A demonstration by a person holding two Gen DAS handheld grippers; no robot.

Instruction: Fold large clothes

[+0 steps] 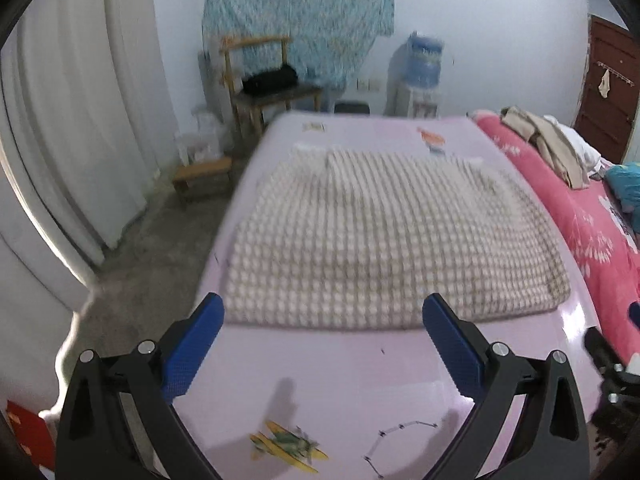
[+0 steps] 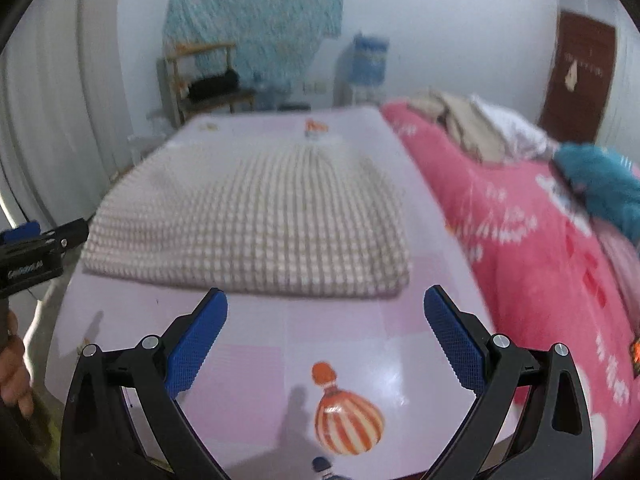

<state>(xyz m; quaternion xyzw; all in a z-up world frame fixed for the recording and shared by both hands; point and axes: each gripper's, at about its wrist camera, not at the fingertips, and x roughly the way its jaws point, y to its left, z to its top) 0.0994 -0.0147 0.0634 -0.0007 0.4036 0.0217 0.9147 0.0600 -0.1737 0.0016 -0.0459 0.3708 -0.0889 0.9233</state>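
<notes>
A cream and tan checked garment lies folded into a thick rectangle on the pink table. In the right wrist view the same garment fills the middle of the table. My left gripper hangs just short of the garment's near edge, jaws wide open, nothing between the blue pads. My right gripper is open too, a little back from the garment's near right corner, and holds nothing. The left gripper also shows at the left edge of the right wrist view, held by a hand.
A bed with a pink cover runs along the table's right side, with beige clothes and a teal item on it. Behind the table stand a wooden chair, a small stool and a water dispenser. White curtains hang left.
</notes>
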